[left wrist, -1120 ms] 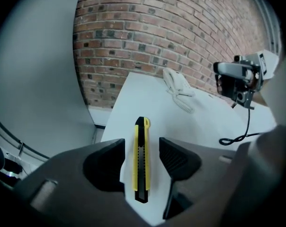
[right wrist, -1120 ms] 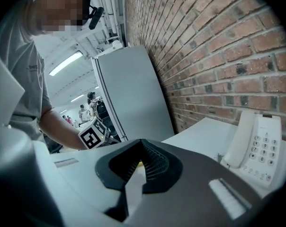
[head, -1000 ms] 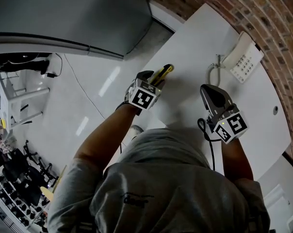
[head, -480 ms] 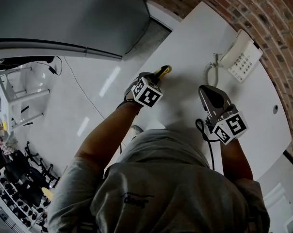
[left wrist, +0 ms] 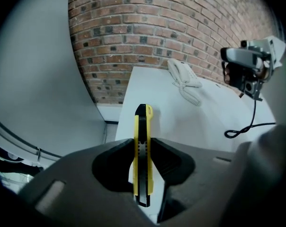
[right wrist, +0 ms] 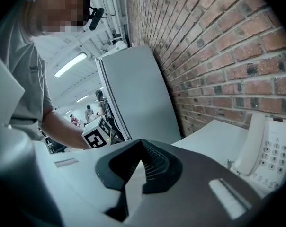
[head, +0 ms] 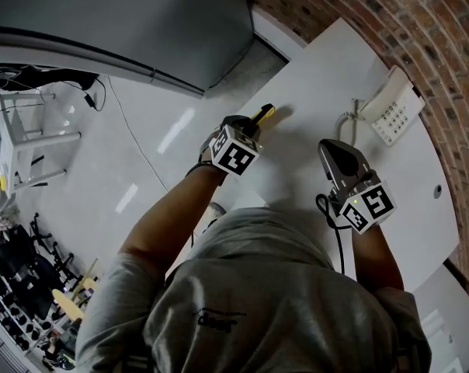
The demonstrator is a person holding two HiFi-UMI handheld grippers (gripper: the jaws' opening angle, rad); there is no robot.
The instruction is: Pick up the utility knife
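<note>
The yellow and black utility knife (left wrist: 142,141) stands lengthwise between the pads of my left gripper (left wrist: 142,151), which is shut on its handle. Its tip points away over the white table (left wrist: 157,108). In the head view the knife (head: 264,114) sticks out past the left gripper (head: 248,130) near the table's left edge. My right gripper (head: 329,148) hovers over the table to the right, apart from the knife. Its jaws meet at the tips (right wrist: 142,143) with nothing between them.
A white telephone (head: 395,105) with a coiled cord sits on the table's far right, near the brick wall (head: 421,22). A grey cabinet (head: 141,22) stands left of the table. A black cable (left wrist: 247,129) trails from the right gripper across the tabletop.
The left gripper's jaws have closed on the knife, which earlier lay between them on the table, and the knife has come up slightly. The right gripper has stayed put.
</note>
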